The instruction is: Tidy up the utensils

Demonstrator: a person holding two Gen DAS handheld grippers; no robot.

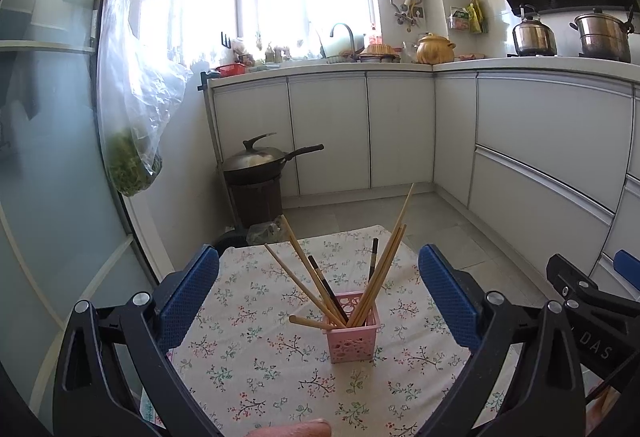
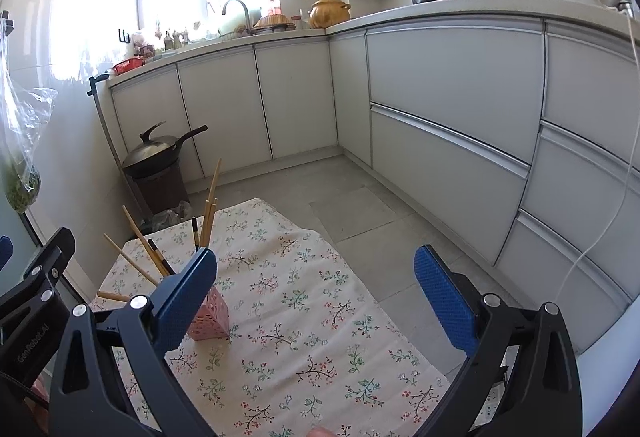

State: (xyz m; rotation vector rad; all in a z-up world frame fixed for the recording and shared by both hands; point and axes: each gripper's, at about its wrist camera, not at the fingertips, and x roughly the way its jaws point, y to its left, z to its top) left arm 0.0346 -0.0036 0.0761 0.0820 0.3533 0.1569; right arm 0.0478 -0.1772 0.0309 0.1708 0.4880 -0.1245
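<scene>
Left wrist view: chopsticks [image 1: 320, 285] stand in the pink basket [image 1: 352, 337].
I judge sorting nearly finished; left gripper [image 1: 318, 291] and right gripper [image 2: 316, 293] both spread apart, holding nothing.

The left gripper [image 1: 318, 291] hovers with its blue fingers spread wide, one on each side of the pink basket [image 1: 352, 335]. The right gripper [image 2: 316, 295] is also wide apart, right of this basket, holding nothing.

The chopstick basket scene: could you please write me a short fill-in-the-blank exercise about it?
1. The chopsticks stand in a small basket coloured ____.
2. The basket rests on a ____-patterned tablecloth.
3. The left gripper and the right gripper are both ____.

Missing words: pink; floral; open
</scene>
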